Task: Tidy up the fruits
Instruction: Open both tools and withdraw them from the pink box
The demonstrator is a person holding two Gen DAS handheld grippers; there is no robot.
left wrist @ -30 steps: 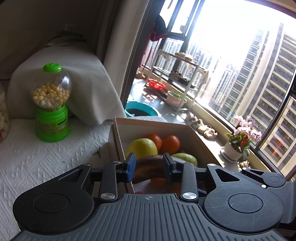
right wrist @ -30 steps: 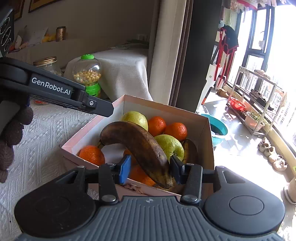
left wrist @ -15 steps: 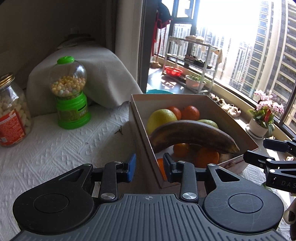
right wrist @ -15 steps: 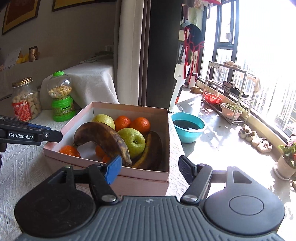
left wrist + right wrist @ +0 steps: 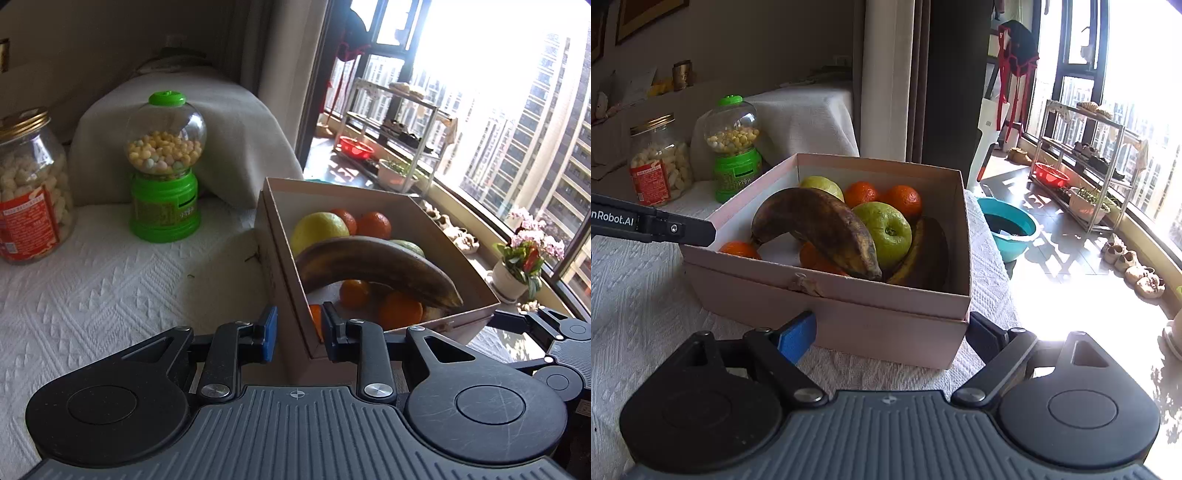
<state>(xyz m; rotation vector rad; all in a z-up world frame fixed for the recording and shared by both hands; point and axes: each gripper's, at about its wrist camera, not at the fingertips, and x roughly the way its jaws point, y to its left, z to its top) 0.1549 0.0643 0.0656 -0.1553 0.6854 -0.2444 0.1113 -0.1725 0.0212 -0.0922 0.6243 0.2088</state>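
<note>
Right wrist view: our right tongs (image 5: 892, 334), having let go of the browned banana (image 5: 820, 229), are opening, empty — it now lies in the pink cardboard box (image 5: 849, 321), centre frame. Left tongs (image 5: 295, 328) have narrowed astride the box's corner; fruit placed.

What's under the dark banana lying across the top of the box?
Under the dark banana sit oranges and the box's white floor. A green apple leans against it. Anything directly beneath its middle is covered.

Sunlit window (image 5: 498, 74) with high-rise view — beige curtain (image 5: 882, 74), metal rack (image 5: 1082, 162) on glossy floor (image 5: 1052, 236)
</note>
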